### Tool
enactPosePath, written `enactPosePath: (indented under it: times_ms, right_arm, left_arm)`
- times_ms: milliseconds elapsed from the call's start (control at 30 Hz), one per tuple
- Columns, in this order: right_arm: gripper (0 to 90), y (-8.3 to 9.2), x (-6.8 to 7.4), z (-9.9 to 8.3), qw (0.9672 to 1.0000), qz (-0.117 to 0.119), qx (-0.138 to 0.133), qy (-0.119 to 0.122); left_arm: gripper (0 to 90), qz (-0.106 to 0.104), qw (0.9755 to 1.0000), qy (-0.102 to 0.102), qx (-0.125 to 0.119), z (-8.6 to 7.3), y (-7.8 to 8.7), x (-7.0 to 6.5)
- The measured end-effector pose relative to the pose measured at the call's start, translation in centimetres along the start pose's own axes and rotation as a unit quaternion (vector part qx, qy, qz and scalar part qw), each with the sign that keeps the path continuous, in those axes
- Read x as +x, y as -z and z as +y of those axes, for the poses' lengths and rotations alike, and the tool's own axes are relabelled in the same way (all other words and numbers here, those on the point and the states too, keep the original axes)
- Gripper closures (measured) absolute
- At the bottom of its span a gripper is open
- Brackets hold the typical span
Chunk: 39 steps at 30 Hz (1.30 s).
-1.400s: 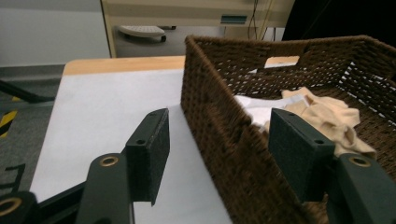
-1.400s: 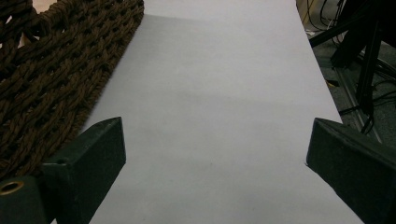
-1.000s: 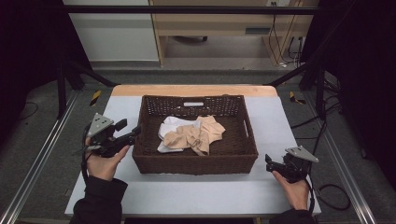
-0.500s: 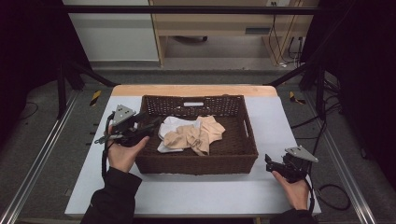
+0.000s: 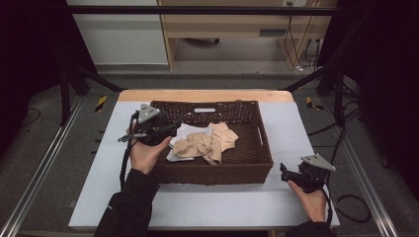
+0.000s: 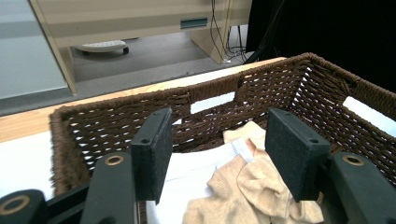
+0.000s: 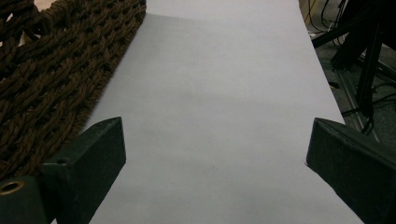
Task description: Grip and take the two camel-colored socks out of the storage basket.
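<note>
1. Right of the basket, near the table's front edge: right gripper rests on bare table, jaws wide, empty.
2. Over the basket's left rim: left gripper, jaws wide, nothing between them.
3. Inside the basket: beige cloth on white cloth.
4. Step, by my reading: reach for the beige cloth. Next: dip, close on a fold.

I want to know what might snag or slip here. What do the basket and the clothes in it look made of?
The basket looks like dark brown woven wicker or twisted cord, matt: plaited strands and open gaps show in its walls. The beige garment seems a soft knit, finely ribbed and crumpled. The white garment under it looks like smooth, thin fabric; the fibre can't be told.
</note>
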State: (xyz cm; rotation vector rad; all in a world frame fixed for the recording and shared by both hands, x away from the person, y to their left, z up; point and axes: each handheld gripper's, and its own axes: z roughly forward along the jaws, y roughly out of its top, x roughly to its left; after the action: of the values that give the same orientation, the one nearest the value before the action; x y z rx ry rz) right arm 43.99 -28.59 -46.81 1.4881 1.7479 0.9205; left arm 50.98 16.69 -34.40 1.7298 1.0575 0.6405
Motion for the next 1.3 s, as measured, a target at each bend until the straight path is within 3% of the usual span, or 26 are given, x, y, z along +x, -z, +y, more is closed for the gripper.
enactPosePath:
  times_ms: [533, 800, 967, 1133, 1167, 1300]
  right_arm:
    - [5.0, -0.1, 0.0, 0.0, 1.0000, 0.002, 0.001, -0.003]
    - [5.0, -0.2, 0.0, 0.1, 1.0000, 0.003, 0.001, -0.003]
    - [4.9, -0.3, -0.1, 0.1, 1.0000, 0.003, 0.002, -0.004]
    - [4.9, -0.4, 0.0, 0.1, 1.0000, 0.003, 0.005, -0.003]
    - [4.9, -0.5, 0.0, 0.1, 1.0000, 0.003, 0.006, -0.002]
    - [4.9, -0.6, 0.2, 0.1, 0.9999, 0.002, 0.011, 0.005]
  left_arm:
    - [42.6, 0.013, 0.9990, -0.005, 0.043, -0.7, -5.3, -1.6]
    - [41.6, 0.029, 0.9961, -0.012, 0.082, -1.2, -7.9, -2.0]
    - [41.4, 0.036, 0.9915, -0.014, 0.124, -2.3, -9.3, -1.3]
    - [43.6, 0.020, 0.9907, -0.001, 0.135, -2.8, -9.5, -0.9]
    - [44.3, 0.021, 0.9889, -0.006, 0.147, -3.1, -9.6, -0.8]
    - [45.6, 0.017, 0.9855, -0.003, 0.169, -3.7, -9.9, -0.7]
